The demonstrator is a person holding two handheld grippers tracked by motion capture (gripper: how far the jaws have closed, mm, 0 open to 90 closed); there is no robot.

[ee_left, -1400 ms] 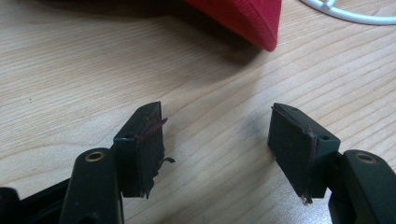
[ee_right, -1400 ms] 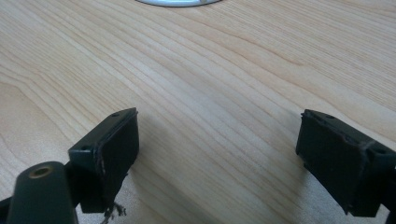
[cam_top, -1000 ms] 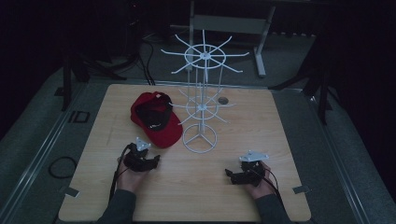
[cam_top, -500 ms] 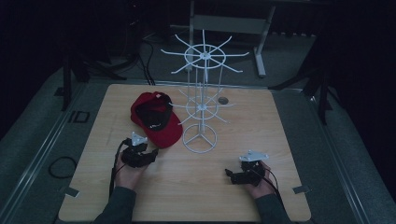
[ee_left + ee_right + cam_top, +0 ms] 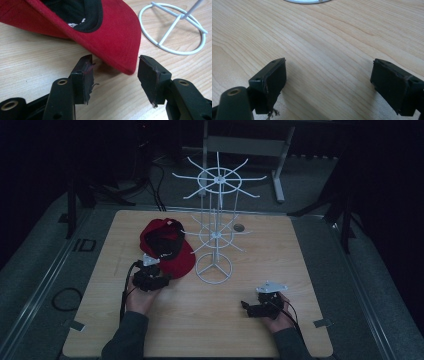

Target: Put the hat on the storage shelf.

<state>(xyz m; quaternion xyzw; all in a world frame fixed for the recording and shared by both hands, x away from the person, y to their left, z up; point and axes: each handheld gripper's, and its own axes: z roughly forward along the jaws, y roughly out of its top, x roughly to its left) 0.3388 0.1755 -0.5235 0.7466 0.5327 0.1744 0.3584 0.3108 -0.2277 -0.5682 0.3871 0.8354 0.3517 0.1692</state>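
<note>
Dark floor surrounds my wooden counter (image 5: 300,270), where a white wire rack (image 5: 215,240) stands near the middle. Beside its ring base lies a red cap (image 5: 167,247), upside down, its black lining showing. My left tongs (image 5: 113,75) sit low over the wood with jaws apart, the tip of the cap's brim (image 5: 117,42) just ahead of the gap, untouched. My right tongs (image 5: 329,77) rest near the front edge, jaws spread wide over bare wood.
</note>
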